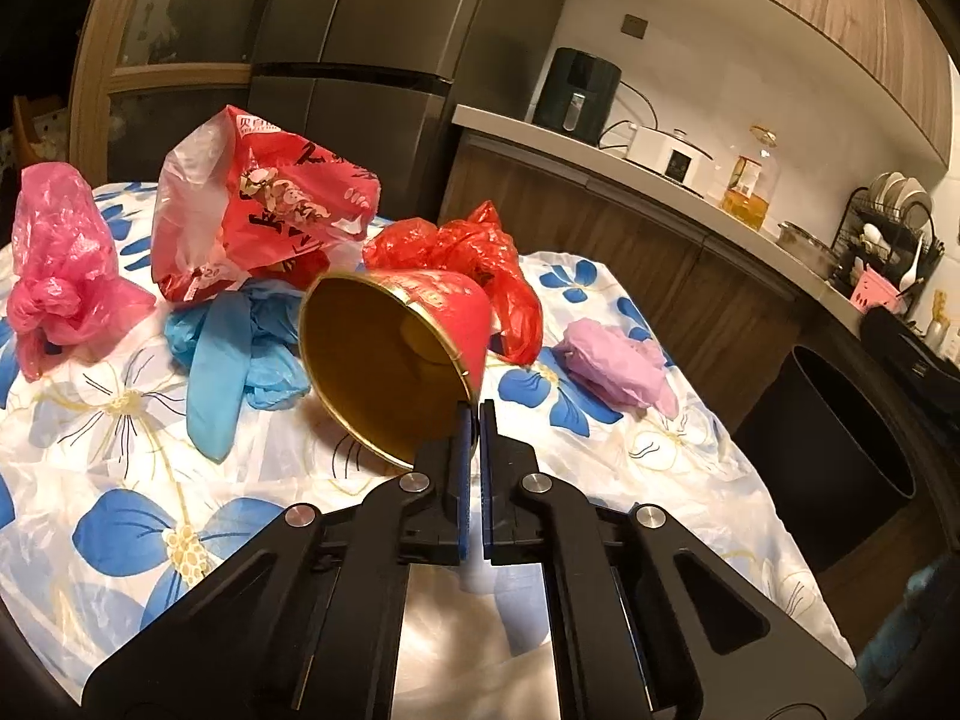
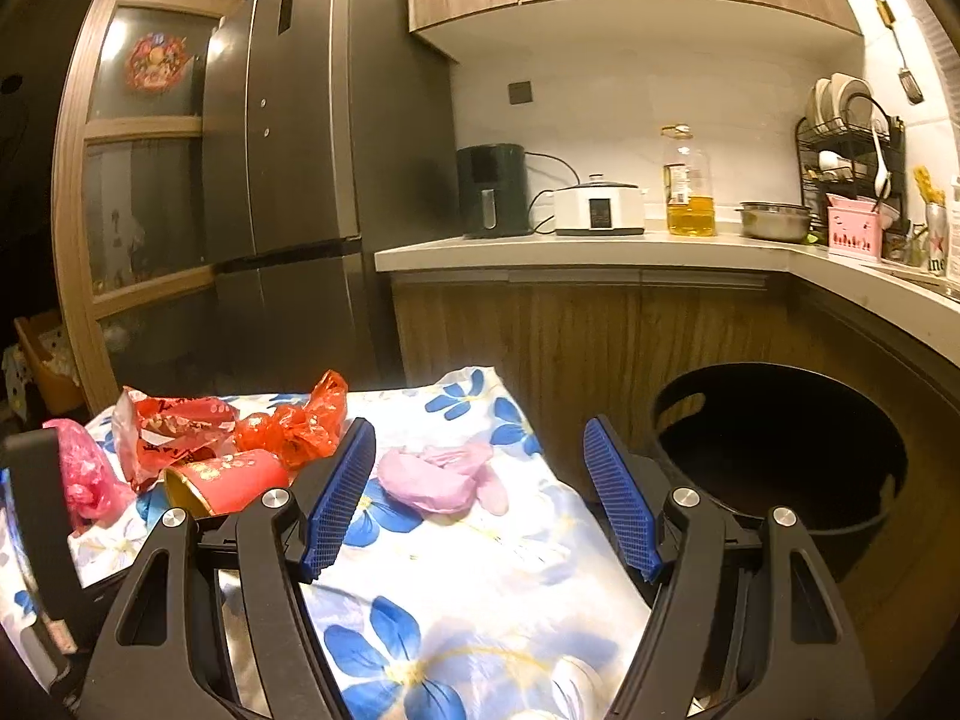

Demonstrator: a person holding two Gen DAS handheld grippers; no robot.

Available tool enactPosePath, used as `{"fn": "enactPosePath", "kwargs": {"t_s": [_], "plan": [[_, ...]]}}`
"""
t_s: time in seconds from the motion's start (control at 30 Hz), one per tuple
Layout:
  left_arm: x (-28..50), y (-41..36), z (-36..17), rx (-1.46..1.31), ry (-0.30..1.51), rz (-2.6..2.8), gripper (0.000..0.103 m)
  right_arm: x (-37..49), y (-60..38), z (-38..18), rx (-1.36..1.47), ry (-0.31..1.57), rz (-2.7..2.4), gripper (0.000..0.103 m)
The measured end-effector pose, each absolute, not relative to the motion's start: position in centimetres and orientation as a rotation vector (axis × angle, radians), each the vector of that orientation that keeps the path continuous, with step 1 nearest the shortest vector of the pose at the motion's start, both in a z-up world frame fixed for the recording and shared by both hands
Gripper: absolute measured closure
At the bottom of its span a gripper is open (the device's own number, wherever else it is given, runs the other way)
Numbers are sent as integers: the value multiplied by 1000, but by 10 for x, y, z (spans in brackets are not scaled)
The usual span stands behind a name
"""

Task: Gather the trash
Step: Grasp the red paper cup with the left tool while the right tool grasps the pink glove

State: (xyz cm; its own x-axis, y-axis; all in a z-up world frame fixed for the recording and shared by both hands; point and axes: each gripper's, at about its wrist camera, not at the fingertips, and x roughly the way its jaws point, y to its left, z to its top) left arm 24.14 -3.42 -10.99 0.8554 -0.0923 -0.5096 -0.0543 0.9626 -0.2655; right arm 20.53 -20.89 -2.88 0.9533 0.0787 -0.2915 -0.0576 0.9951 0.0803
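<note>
With the left gripper point(image 1: 475, 414) pinched on the rim of the red paper cup point(image 1: 396, 354), jaws nearly together and the cup wall between the pads, the step in hand looks like carrying it to the black trash bin point(image 2: 780, 468). The cup lies tipped, gold-lined mouth toward the camera; whether its base touches the floral tablecloth point(image 1: 120, 420) I cannot tell.

Right gripper point(image 2: 480, 492) hovers with jaws wide, holding nothing, aimed over the purple glove point(image 2: 438, 480) near the table's right edge. The bin stands on the floor just beyond that edge, mouth open.

Notes for a clean transfer:
- Rim grip is thin; paper wall will likely flex. Keep squeeze steady, no twisting.
- Lift clear before swinging right, or the cup may drag the crumpled red plastic bag point(image 1: 480, 258) and blue glove point(image 1: 228, 354) beside it.
- Route passes the right gripper and the purple glove; keep the two rigs apart.
- Release only once over the bin mouth, low enough that the light cup doesn't bounce off the rim.

Remaining on the table: printed red bag point(image 1: 258, 210), pink bag point(image 1: 60, 276), both gloves, red plastic bag. Early in the task, I'd judge.
</note>
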Motion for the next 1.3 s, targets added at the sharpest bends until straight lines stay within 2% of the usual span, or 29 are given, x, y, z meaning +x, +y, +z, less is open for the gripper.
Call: {"fn": "enactPosePath", "kwargs": {"t_s": [0.47,0.77,0.87,0.97,1.03,1.13,1.2,1.3], "plan": [[201,-9,-78,-243,415,-45,102,282,-182,-57,44,371,49,32],[193,3,-65,-217,378,-31,102,321,-170,-84,45,509,71,32],[194,5,-65,-212,376,-24,102,327,-165,-91,30,547,91,35],[197,5,-65,-213,381,-24,102,332,-160,-96,14,577,103,40],[198,5,-65,-211,384,-22,102,336,-156,-100,-2,608,110,47],[198,4,-66,-212,387,-18,102,340,-154,-105,-10,646,125,64],[198,5,-65,-210,388,-14,102,343,-153,-108,-11,670,140,80],[199,5,-64,-207,388,-10,102,342,-152,-109,-4,678,161,92]]}}
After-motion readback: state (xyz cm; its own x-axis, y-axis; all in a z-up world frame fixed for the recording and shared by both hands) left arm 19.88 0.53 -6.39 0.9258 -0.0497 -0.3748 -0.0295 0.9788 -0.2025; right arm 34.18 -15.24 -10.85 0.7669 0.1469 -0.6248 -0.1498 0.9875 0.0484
